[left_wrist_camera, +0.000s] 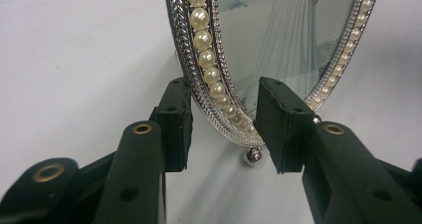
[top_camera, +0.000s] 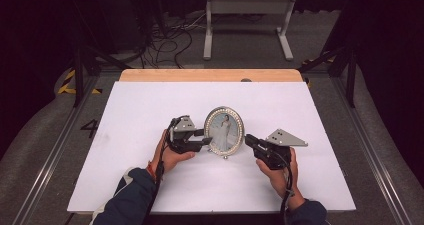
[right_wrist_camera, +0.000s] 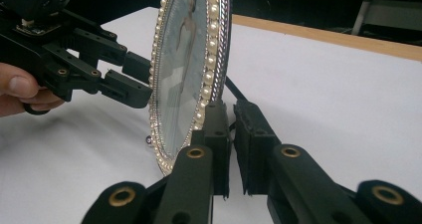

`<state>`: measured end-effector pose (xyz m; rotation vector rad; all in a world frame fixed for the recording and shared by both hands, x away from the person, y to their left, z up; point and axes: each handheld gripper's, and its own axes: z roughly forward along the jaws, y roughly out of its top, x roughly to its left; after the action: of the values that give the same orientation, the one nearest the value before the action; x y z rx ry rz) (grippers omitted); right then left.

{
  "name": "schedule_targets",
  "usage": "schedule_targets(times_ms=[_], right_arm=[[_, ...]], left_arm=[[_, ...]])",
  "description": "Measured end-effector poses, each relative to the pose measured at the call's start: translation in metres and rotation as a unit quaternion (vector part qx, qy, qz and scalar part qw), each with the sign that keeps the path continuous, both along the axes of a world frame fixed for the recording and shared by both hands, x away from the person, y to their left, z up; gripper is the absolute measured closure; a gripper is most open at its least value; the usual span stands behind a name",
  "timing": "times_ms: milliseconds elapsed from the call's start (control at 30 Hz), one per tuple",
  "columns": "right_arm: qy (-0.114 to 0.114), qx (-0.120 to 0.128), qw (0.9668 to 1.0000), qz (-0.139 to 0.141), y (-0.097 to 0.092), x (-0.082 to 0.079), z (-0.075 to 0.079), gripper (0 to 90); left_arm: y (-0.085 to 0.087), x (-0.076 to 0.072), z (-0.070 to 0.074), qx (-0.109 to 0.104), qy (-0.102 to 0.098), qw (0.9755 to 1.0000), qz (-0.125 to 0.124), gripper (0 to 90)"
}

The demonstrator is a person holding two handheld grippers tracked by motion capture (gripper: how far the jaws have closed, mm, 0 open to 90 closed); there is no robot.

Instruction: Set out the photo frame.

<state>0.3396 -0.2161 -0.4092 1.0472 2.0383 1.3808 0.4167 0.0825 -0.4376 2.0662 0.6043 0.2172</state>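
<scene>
1. An oval picture frame [top_camera: 224, 131] edged with pearls stands upright near the middle of the white surface [top_camera: 150, 105].
2. The left tool [top_camera: 206, 140] sits at the frame's left edge; in the left gripper view its jaws are spread, one on each side of the pearl rim [left_wrist_camera: 209, 69], not clamping it.
3. The right tool [right_wrist_camera: 232, 134] is nearly closed beside the frame's right rim; whether it grips anything, I cannot tell.
4. Hands [top_camera: 172, 157] hold both tools.
</scene>
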Motion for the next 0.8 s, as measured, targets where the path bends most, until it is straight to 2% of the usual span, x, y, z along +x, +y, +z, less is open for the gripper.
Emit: schedule_targets(times_ms=[167,267,367,467,567,667,800], right_arm=[[-0.009,-0.001,1.0000,0.003,-0.001,-0.004,0.003,84.1],[-0.009,-0.001,0.9999,0.007,0.000,-0.006,0.004,84.0],[-0.005,-0.006,0.9999,0.011,0.002,-0.007,0.003,84.0],[0.003,-0.011,0.9999,0.008,0.005,-0.006,0.000,84.3],[0.007,-0.015,0.9998,0.005,0.006,-0.005,-0.003,85.0],[0.011,-0.018,0.9998,0.004,0.009,-0.004,-0.005,85.8],[0.012,-0.015,0.9998,0.005,0.009,-0.003,-0.006,85.6]], left_arm=[[0.005,0.004,0.001,-0.010,0.002,0.9998,0.014,57.2],[0.005,0.005,0.000,-0.007,-0.001,0.9999,0.009,56.3],[0.005,0.007,0.000,-0.014,0.001,0.9999,0.004,56.4],[0.004,0.007,-0.001,-0.012,-0.003,0.9999,0.001,58.5],[0.002,0.007,-0.002,-0.018,0.004,0.9998,0.000,60.6],[0.001,0.006,-0.001,-0.015,0.001,0.9999,-0.004,66.2],[0.002,0.005,-0.001,-0.011,0.003,0.9999,-0.005,67.1]])
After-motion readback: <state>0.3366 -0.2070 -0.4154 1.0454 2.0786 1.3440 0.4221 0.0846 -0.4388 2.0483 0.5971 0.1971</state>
